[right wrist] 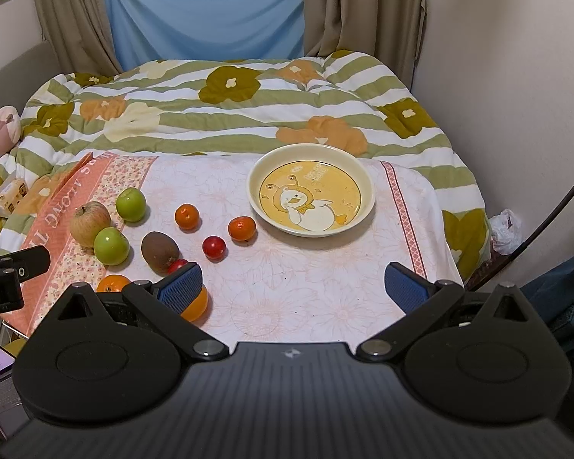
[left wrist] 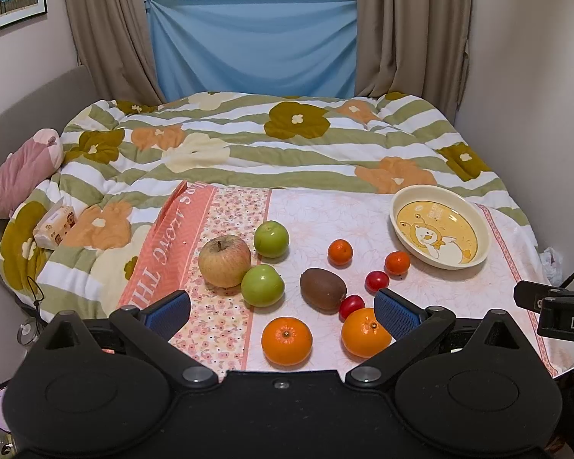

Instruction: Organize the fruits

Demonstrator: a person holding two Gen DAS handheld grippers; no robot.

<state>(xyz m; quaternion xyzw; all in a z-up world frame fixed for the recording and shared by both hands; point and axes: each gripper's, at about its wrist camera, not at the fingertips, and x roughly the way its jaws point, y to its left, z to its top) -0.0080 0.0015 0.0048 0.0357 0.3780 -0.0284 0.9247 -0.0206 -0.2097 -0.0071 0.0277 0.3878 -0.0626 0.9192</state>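
both claws, left claw and right claw, stand spread apart, holding nothing. fruits lie loose on the worktop. the plate holds none.

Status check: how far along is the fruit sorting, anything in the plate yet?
Nothing looks done: the plate is empty. Nothing is in hand; the left gripper and right gripper are both open above the cloth. Left: the apple, two green fruits, kiwi, the oranges and small red fruits all lie loose.
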